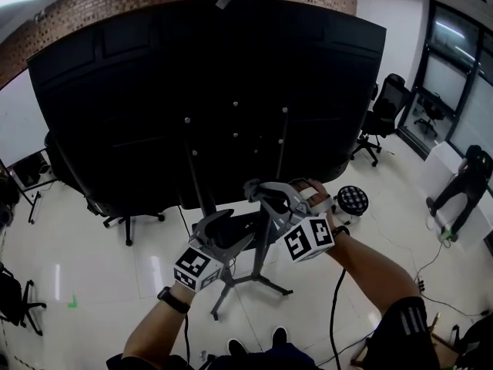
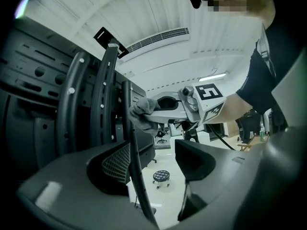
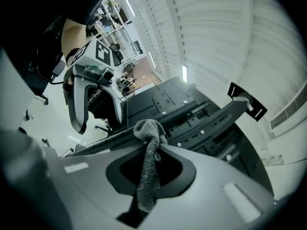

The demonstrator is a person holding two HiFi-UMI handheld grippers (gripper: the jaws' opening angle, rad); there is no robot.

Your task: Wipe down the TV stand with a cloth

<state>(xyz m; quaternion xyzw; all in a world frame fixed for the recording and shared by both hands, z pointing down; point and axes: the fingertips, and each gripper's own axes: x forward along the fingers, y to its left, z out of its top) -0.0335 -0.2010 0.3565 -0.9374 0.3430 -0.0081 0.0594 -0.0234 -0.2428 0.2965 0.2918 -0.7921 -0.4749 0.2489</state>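
The TV stand's black poles (image 1: 196, 177) carry a large black TV (image 1: 208, 91), seen from behind, over splayed legs (image 1: 258, 278). My right gripper (image 1: 262, 193) is shut on a grey cloth (image 3: 150, 164) whose bunched end presses against a slanted stand bar (image 3: 192, 110). From the left gripper view the cloth (image 2: 141, 111) sits at the right gripper's tip (image 2: 146, 110), against a thin upright bar (image 2: 132, 143). My left gripper (image 2: 156, 159) is open, and that bar runs up between its jaws. In the head view the left gripper (image 1: 225, 223) is just lower left of the right one.
White tiled floor lies around the stand. A round dotted stool (image 1: 353, 200) stands right of it. Office chairs (image 1: 389, 102) are at the back right and another (image 1: 123, 206) at the left. A person (image 1: 462, 185) bends over at the far right. A cable (image 1: 336, 303) trails on the floor.
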